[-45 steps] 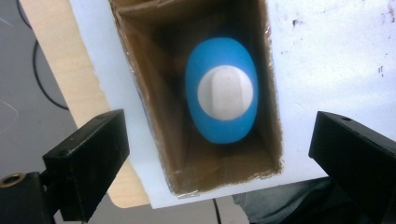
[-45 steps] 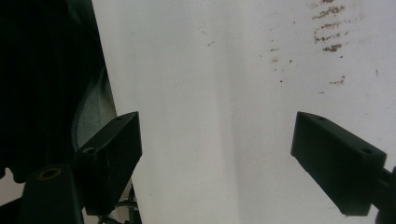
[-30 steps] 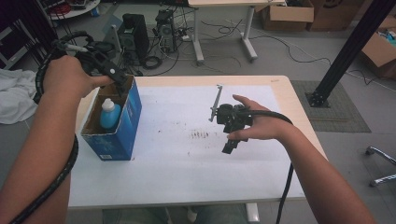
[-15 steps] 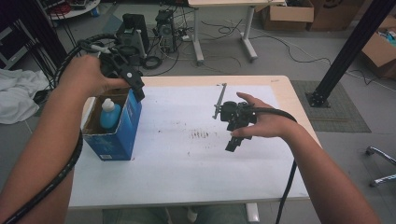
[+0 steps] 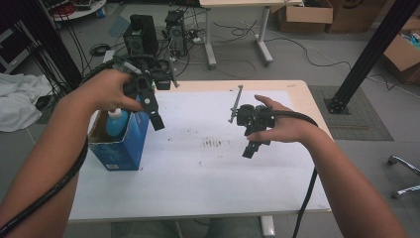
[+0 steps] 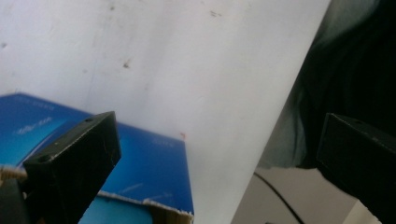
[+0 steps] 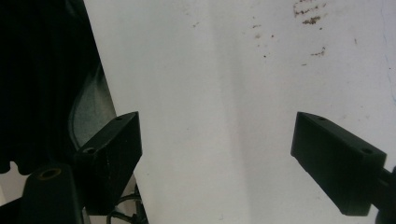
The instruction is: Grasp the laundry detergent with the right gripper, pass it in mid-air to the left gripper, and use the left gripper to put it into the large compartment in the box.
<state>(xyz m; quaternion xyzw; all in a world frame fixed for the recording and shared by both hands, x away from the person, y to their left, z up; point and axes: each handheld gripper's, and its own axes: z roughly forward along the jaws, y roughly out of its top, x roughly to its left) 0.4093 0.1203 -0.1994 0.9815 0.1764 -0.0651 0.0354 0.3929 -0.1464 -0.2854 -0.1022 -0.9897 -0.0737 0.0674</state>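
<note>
On the white table (image 5: pixel 198 173) stands an open blue box (image 5: pixel 121 146) at the left, with a white-capped bottle of blue liquid (image 5: pixel 115 123) upright inside it. My left gripper (image 5: pixel 154 116) hangs in the air just right of the box's far end. Its jaws are wide apart and open with nothing between them (image 6: pixel 215 126), and the box's blue side (image 6: pixel 154 168) lies below them. My right gripper (image 5: pixel 250 146) hovers over the table's right middle, open and empty (image 7: pixel 215 121), pointing down at the bare white surface (image 7: pixel 210 70).
Brown stains (image 5: pixel 213 144) mark the table's middle. Behind the table stand computer towers (image 5: pixel 141 32), cables and another table's legs (image 5: pixel 210 44). A black post (image 5: pixel 366 54) rises at the right, cardboard boxes (image 5: pixel 302 15) lie beyond, and a white cloth (image 5: pixel 17 106) lies left.
My left gripper has moved from above the box's far end to the right and a little lower, out over the table beside the box. The right gripper has barely shifted.
</note>
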